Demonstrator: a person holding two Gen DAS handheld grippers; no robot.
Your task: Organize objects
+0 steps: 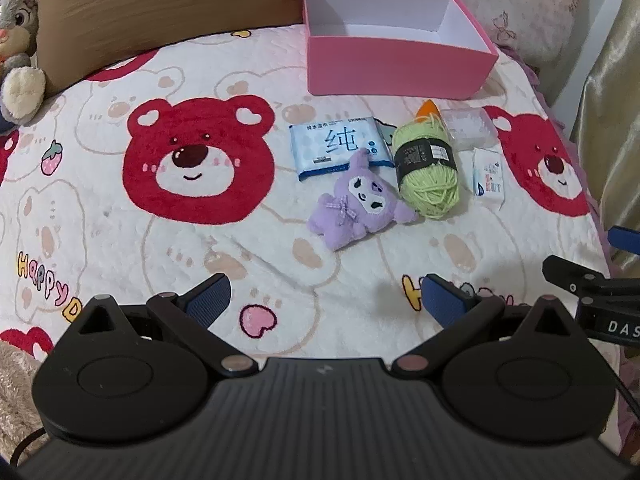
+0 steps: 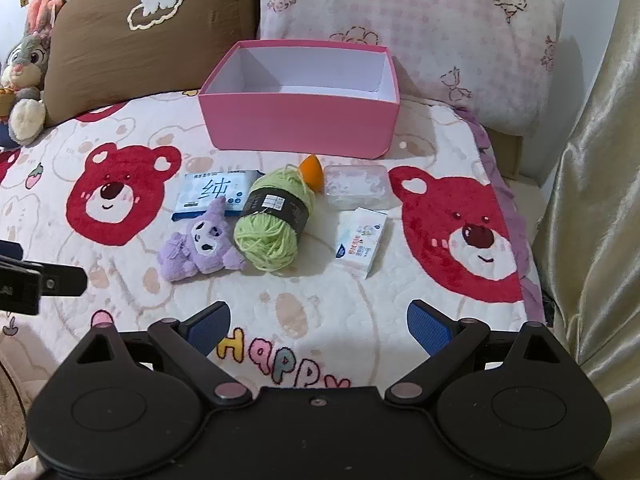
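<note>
Crowding risks snags: both tongs, left (image 1: pixel 326 300) and right (image 2: pixel 318 330), spread empty; green yarn ball (image 2: pixel 272 226) touches purple plush toy (image 2: pixel 198 250).

One pink box (image 2: pixel 298 128), one green yarn ball (image 2: pixel 272 220), one purple plush toy (image 2: pixel 200 250) and one orange sponge (image 2: pixel 313 172). One wet-wipe pack (image 2: pixel 214 196), one tissue pack (image 2: pixel 362 242), one clear plastic case (image 2: pixel 356 186). Two pillows (image 2: pixel 148 36) and one rabbit plush (image 2: pixel 26 68) at rear.

A white bedspread (image 2: pixel 360 304) printed with red bears covers the bed — behind it lean a brown pillow (image 2: pixel 152 36) and a pink checked pillow (image 2: pixel 420 28), a grey plush rabbit (image 2: pixel 28 68) beside the brown one.
</note>
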